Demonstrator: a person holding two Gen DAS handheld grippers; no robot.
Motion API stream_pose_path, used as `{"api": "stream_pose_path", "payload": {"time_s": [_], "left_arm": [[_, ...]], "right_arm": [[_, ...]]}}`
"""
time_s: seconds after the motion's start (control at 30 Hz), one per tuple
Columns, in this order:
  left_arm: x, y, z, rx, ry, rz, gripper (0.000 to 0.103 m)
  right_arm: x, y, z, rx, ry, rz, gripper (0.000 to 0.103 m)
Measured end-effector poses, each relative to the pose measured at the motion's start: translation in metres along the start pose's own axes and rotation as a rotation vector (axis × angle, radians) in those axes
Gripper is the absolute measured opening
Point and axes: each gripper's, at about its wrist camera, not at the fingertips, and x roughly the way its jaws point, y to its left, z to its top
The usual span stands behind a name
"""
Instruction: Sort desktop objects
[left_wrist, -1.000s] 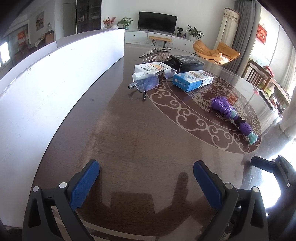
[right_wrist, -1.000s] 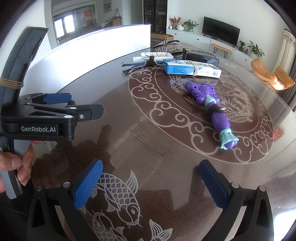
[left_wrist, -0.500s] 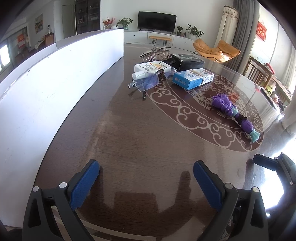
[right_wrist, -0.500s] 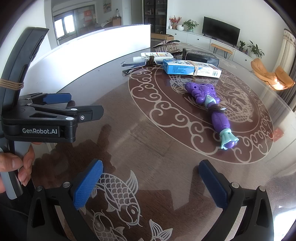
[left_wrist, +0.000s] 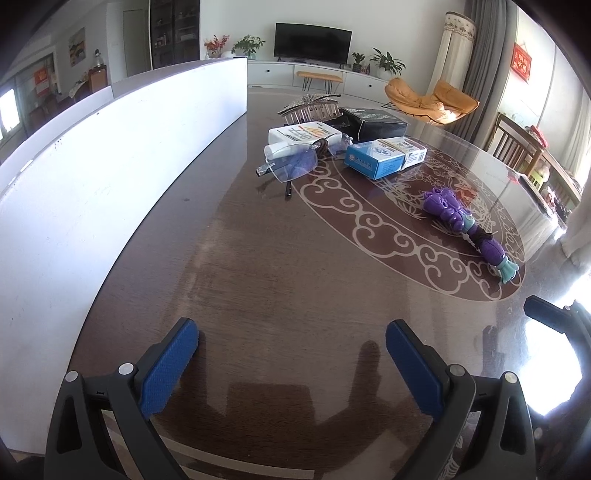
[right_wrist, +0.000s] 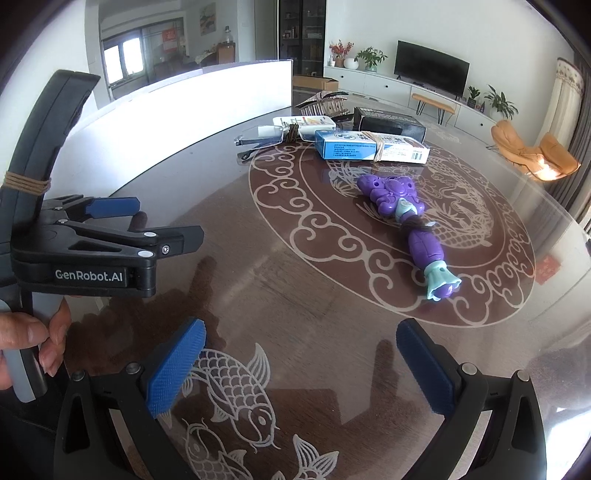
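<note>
A purple toy (left_wrist: 468, 224) (right_wrist: 408, 225) lies on the round brown table (left_wrist: 258, 295), right of centre. Farther back lie rimless glasses (left_wrist: 295, 166) (right_wrist: 260, 134), a white box (left_wrist: 304, 134), a blue-and-white box bound with a rubber band (left_wrist: 384, 157) (right_wrist: 371, 146), a black box (left_wrist: 373, 123) (right_wrist: 388, 122) and a hair comb (left_wrist: 310, 107). My left gripper (left_wrist: 291, 354) is open and empty above the near table edge; it shows at the left of the right wrist view (right_wrist: 147, 225). My right gripper (right_wrist: 301, 363) is open and empty, well short of the toy.
A white partition board (left_wrist: 110, 155) runs along the table's left side. Chairs (left_wrist: 517, 151) stand beyond the far right rim. Fish patterns (right_wrist: 236, 387) mark the glass under my right gripper.
Both grippers stay open and nearly still. The left view has shifted very slightly; no object has moved.
</note>
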Motion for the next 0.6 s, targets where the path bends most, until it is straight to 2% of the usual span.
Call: {"api": "stream_pose_path", "payload": {"time_s": [0.07,0.17,0.23,0.37,0.5,0.6], "left_arm": [[-0.002,0.010,0.001,-0.049,-0.008,-0.001,0.103],[-0.006,0.024,0.002,-0.124,-0.027,-0.054,0.103],[-0.006,0.026,0.002,-0.139,-0.030,-0.068,0.103],[-0.006,0.022,0.001,-0.122,-0.025,-0.047,0.103],[-0.005,0.020,0.000,-0.112,-0.023,-0.035,0.103],[-0.005,0.018,0.000,-0.098,-0.020,-0.021,0.103]], "right_arm": [[-0.014,-0.009,0.004,0.040,-0.043,0.003,0.103],[-0.030,-0.032,0.018,0.066,-0.078,-0.072,0.103],[-0.034,-0.053,0.026,0.073,-0.074,-0.113,0.103],[-0.023,-0.085,0.029,0.056,0.008,-0.113,0.103],[0.001,-0.085,0.033,-0.008,0.076,-0.054,0.103],[0.026,-0.084,0.047,0.012,0.105,-0.042,0.103]]}}
